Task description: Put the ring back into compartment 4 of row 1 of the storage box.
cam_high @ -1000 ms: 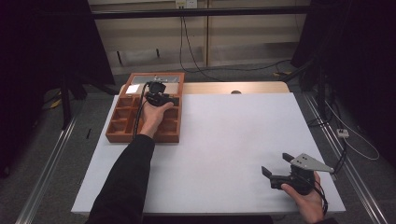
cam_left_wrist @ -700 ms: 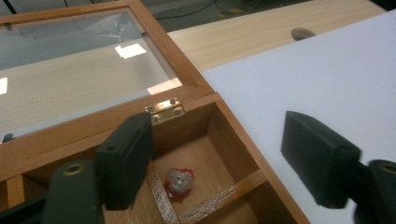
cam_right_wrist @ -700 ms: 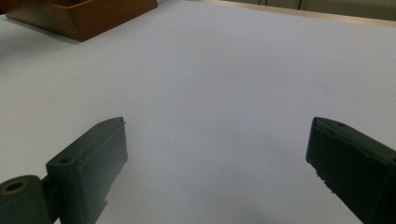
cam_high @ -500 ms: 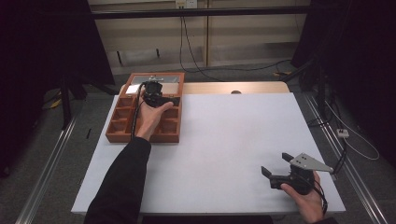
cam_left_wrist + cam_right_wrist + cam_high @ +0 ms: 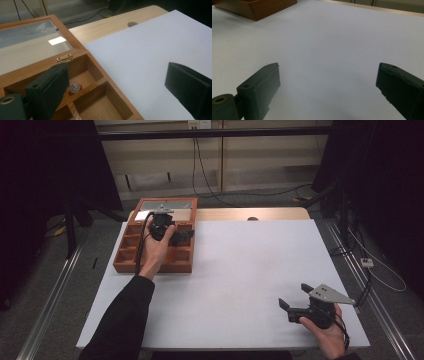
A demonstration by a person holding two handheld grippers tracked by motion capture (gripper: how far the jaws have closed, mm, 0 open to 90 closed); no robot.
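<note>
A small red disc with a silvery centre (image 5: 75,88) is lying flat in a back compartment of the wooden box (image 5: 150,265), the one just in front of the brass hinge (image 5: 65,58). Being round and flat, it is pointing no particular way and has no long axis. It is sitting close to the wooden divider at the front of that compartment; the neighbouring compartment seen in the left gripper view is showing bare wood.

The left gripper (image 5: 172,234) is hanging over the back right part of the box, held in the person's left hand (image 5: 156,251). Its fingers have just been opening and are now standing wide apart, with nothing between them. In the left gripper view one finger (image 5: 48,88) is hanging just beside the disc, apart from it, while the other is hovering over the white surface (image 5: 250,270) past the box's right wall.

The box is sitting at the far left corner of the surface, its long axis running away from the person, with its glazed lid (image 5: 167,206) lying open behind it and catching a bright reflection.

The right gripper (image 5: 295,306) is resting in the person's right hand (image 5: 327,332) near the front right corner of the surface, well apart from the box. Its fingers are also spread wide and holding nothing.
</note>
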